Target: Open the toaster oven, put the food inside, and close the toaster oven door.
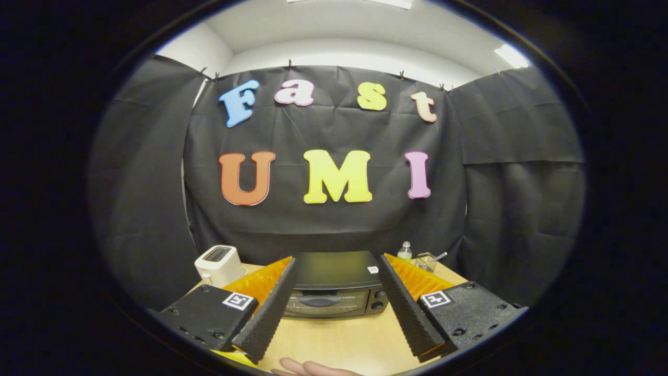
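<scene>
A black toaster oven [334, 284] stands on the wooden table [339, 339] beyond my fingers, its glass door shut with the handle across the top of the door and knobs at its right side. My gripper [336, 266] is held above the table, open wide, and the oven shows in the gap between the two fingers. Nothing is between the fingers. A hand [313, 368] rests on the table's near edge, below the fingers.
A white pop-up toaster [219, 265] stands left of the oven. Behind the oven's right side are a small clear bottle [404, 251] with a green cap and a glass [427, 261] with a utensil in it. Black cloth walls close the booth.
</scene>
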Available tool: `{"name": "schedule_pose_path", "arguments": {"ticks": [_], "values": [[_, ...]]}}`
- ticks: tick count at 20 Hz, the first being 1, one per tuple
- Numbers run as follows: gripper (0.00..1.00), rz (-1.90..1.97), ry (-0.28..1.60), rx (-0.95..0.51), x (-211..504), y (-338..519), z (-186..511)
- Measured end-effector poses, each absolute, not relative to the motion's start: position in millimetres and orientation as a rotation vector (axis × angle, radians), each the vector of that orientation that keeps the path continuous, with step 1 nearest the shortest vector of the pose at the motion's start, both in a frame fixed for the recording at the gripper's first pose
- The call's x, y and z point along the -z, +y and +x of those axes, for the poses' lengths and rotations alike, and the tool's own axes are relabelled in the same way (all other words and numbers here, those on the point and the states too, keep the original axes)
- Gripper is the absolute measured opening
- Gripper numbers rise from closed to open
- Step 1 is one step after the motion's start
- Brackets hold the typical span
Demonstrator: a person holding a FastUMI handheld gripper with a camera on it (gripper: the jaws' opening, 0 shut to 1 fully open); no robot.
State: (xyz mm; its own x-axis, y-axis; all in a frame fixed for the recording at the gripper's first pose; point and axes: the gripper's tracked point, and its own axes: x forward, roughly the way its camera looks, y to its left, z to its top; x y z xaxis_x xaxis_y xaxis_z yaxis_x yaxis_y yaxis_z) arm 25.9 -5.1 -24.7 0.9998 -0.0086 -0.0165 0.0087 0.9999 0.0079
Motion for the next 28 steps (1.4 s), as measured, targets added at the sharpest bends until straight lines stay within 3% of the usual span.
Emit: {"name": "schedule_pose_path", "arguments": {"ticks": [12, 21, 28], "values": [[1.0, 0.044, -0.006, -0.03, 74.6, 5.1, 111.3], [1.0, 0.027, 0.223, -0.054, 177.6, 15.6, 199.5], [1.0, 0.028, 0.313, -0.07, 212.4, 34.1, 215.4]]}}
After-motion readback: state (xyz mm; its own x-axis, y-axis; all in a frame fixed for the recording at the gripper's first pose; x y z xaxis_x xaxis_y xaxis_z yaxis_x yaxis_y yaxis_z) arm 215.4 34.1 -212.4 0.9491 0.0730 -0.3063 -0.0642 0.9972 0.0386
